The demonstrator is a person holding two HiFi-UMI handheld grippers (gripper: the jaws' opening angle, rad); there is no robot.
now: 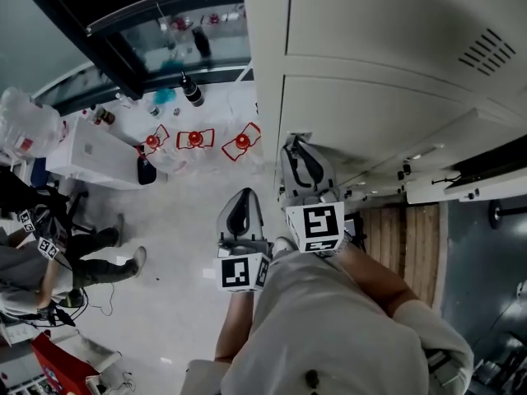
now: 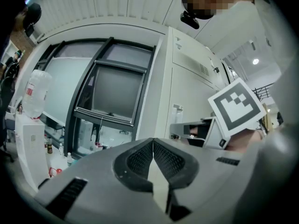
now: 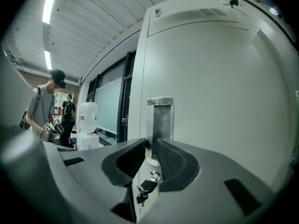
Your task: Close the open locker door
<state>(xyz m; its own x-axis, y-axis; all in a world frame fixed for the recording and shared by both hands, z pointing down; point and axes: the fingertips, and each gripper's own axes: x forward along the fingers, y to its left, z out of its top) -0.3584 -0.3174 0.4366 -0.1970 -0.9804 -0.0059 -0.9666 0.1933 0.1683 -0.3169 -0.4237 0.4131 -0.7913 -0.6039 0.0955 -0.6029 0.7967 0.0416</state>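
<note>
The pale grey locker door (image 3: 215, 87) fills the right gripper view, standing in line with the cabinet front. It has a recessed metal handle (image 3: 160, 118) and a key (image 3: 146, 188) hanging in the lock below. My right gripper (image 3: 151, 146) is level at the door's left edge. Its jaws stand a narrow gap apart, with the handle's edge showing through the gap. In the head view the right gripper (image 1: 303, 167) is up against the locker (image 1: 387, 97). My left gripper (image 1: 240, 208) hangs beside it, off the cabinet. The left gripper (image 2: 153, 143) is shut with nothing in it.
A dark-framed window (image 2: 112, 92) runs left of the lockers. A white table (image 1: 99, 151) with bottles and a water jug (image 3: 88, 118) stand beyond. Red stands (image 1: 195, 138) sit on the floor. People (image 1: 49, 262) are at the left. A white ledge (image 1: 461, 189) juts out at the right.
</note>
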